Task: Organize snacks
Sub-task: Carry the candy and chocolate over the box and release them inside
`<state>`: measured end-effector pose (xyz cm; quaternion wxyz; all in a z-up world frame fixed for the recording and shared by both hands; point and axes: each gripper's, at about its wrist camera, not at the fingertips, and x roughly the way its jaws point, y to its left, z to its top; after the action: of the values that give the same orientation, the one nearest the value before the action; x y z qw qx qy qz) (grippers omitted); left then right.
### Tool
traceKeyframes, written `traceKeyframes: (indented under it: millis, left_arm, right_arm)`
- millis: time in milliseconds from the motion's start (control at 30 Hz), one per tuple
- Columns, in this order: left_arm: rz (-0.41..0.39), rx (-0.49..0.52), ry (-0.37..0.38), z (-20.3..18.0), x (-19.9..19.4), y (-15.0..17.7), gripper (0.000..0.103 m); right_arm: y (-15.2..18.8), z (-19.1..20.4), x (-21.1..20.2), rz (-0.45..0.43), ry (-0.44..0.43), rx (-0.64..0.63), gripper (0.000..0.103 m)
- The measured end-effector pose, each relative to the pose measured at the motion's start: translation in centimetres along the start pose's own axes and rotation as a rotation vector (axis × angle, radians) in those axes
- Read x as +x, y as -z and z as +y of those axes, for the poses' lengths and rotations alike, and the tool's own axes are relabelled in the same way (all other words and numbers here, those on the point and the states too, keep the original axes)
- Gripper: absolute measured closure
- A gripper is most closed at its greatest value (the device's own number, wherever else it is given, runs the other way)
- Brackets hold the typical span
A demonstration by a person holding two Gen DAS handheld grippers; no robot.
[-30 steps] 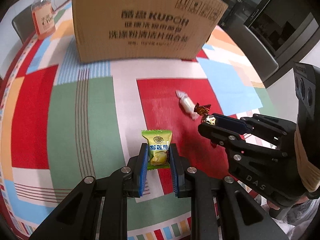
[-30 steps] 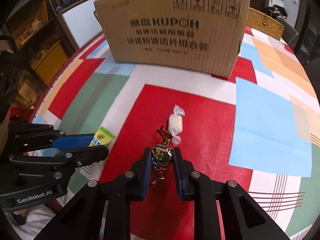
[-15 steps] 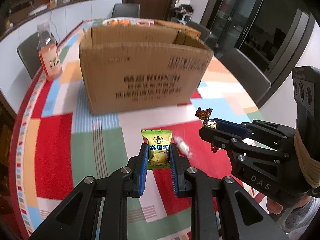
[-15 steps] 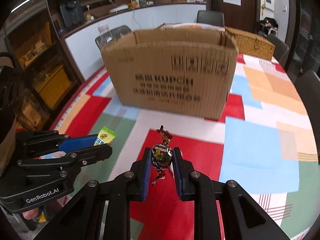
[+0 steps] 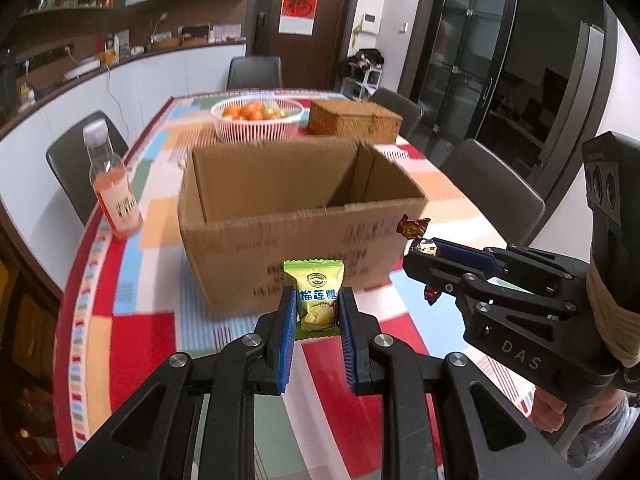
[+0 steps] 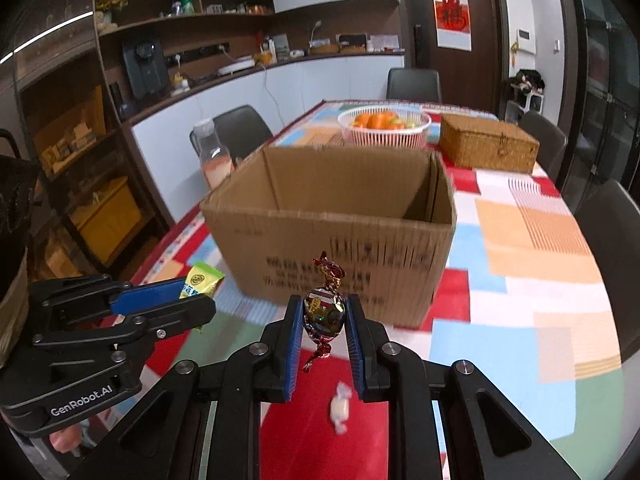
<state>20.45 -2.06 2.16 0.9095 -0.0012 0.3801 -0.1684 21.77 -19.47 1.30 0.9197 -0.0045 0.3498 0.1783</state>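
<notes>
A: Left wrist view, what's held? 
B: Green candy packet (image 5: 318, 300), upright, pinched between the blue pads of the left gripper (image 5: 318, 312), in the air in front of the cardboard box (image 5: 300, 236). Jaws narrow, clamped on it.

A: Other tool? 
B: Right gripper (image 6: 324, 316) also narrow, squeezing a foil-wrapped candy (image 6: 324, 312), twisted ends sticking out above & below the pads. Same height approx, just right of the left one.

A: Pose? 
B: Both tilted down and forward, aimed at the box's near wall. A hand (image 5: 548, 410) grips the right tool's handle low in the left view; fingers (image 6: 64, 442) show under the left tool in the right view.

A: Count? 
B: 3 candies: 1 per gripper plus 1 white wrapped candy (image 6: 340, 406) lying on a red patch of the tablecloth (image 6: 520, 280) below the right gripper. 1 box, top open, inside floor hidden. Behind it: 1 bottle (image 5: 114, 196) w/ pink drink on the left, 1 white basket (image 5: 256, 130) of orange fruit, 1 wicker case (image 5: 354, 122) beside the basket.
</notes>
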Motion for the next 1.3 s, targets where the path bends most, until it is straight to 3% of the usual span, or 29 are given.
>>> traceKeyframes:
  millis: [467, 800, 933, 1033, 1300]
  left_arm:
    - [-0.078, 0.007, -0.028, 1.4, 0.8, -6.4, 0.082]
    - [-0.056, -0.022, -0.025, 2.6, 3.1, -10.0, 0.082]
    - [-0.018, -0.026, -0.071, 3.2, 4.8, -11.5, 0.076]
    - [-0.017, -0.037, -0.096, 3.6, 5.1, -11.7, 0.076]
    - [-0.076, 0.018, -0.124, 2.2, 2.2, -9.1, 0.076]
  right_arm:
    - [-5.7, -1.1, 0.7, -0.083, 0.016, 0.017, 0.081]
    - [-8.8, -1.4, 2.6, -0.073, 0.040, -0.009, 0.081]
    - [-10.0, -2.1, 3.7, -0.060, 0.056, 0.018, 0.081]
    - [-10.4, -2.6, 4.3, -0.041, 0.069, 0.044, 0.071]
    - [-8.7, -1.9, 2.7, -0.057, 0.060, 0.016, 0.070]
